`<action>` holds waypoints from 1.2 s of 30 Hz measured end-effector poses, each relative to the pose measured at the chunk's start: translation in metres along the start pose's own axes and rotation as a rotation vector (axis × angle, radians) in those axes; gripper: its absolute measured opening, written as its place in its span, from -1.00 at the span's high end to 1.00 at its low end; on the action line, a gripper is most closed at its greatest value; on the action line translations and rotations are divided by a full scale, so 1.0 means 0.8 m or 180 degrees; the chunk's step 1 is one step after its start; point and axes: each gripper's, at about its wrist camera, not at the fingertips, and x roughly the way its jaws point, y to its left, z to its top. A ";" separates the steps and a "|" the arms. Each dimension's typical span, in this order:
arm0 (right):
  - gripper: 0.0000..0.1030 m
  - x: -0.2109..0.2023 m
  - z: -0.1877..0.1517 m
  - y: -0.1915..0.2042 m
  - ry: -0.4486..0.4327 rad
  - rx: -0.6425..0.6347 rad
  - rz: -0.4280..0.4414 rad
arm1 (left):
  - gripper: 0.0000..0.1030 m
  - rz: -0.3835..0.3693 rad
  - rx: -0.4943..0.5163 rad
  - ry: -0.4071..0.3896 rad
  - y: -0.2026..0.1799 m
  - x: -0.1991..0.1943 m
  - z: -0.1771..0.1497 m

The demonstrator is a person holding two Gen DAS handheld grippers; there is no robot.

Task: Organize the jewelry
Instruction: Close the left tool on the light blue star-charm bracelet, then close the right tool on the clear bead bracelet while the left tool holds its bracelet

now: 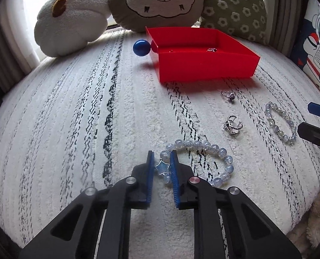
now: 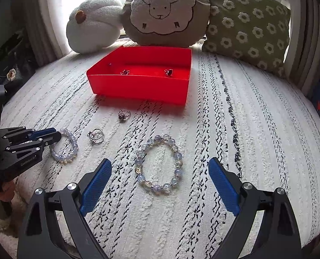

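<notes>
My left gripper [image 1: 162,158] is shut on the blue star charm [image 1: 162,168] of a pale blue bead bracelet [image 1: 221,151] that lies on the white rug; it also shows in the right wrist view [image 2: 52,136] on that bracelet [image 2: 72,142]. My right gripper [image 2: 160,168] is open, its jaws wide on either side of a second bead bracelet [image 2: 177,157], also seen in the left wrist view [image 1: 278,125]. Two silver rings [image 1: 233,125] [image 1: 230,96] lie on the rug. A red box [image 2: 138,88] holds two small jewelry pieces [image 2: 168,72].
The striped white rug [image 2: 235,118] covers the surface. A white plush cushion [image 2: 93,23], a sheep cushion [image 2: 166,10] and a green flowered cushion [image 2: 246,26] stand behind the box. A blue ball [image 1: 141,47] sits beside the box's left side.
</notes>
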 end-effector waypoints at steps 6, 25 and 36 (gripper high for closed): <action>-0.73 0.000 0.000 0.001 0.0002 -0.0007 -0.0011 | 0.73 0.0033 0.0046 -0.0022 -0.001 -0.002 0.001; -0.73 0.013 0.003 -0.004 -0.0050 -0.0054 -0.0239 | 0.73 -0.0068 0.0021 -0.0332 0.006 -0.035 0.013; -0.04 0.054 -0.001 -0.026 0.0237 0.0126 -0.0307 | 0.73 -0.0108 0.0019 -0.0296 0.009 -0.034 0.010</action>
